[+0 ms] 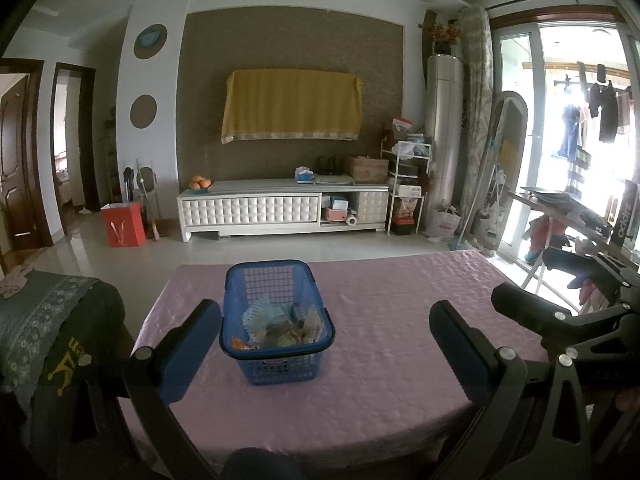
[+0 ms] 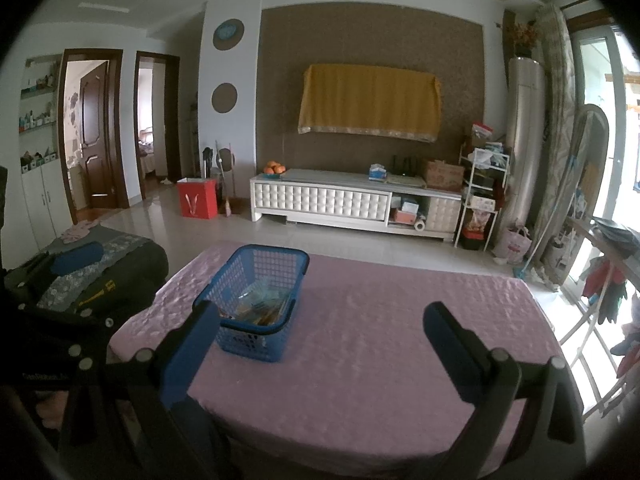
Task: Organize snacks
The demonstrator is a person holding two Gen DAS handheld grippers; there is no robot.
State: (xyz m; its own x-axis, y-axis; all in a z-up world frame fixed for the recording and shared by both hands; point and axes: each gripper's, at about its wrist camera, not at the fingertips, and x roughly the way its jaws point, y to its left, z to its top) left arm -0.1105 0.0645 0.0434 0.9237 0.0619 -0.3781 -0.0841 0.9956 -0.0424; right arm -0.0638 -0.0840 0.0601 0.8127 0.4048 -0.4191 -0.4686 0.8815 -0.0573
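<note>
Living room w/ a table under a pink quilted cloth. A blue plastic basket stands on the cloth, upright, holding several snack packets piled loosely inside; individual packets too small to tell apart. In the left wrist view the basket sits at about 12 o'clock, just inside the left finger of the left gripper, whose 2 blue-padded fingers are spread wide apart, holding nothing. In the right wrist view the basket is at 11 o'clock, partly behind the left finger of the right gripper, also spread wide and empty. Neither gripper touches the basket. Behind, a white TV cabinet along the far wall.
</note>
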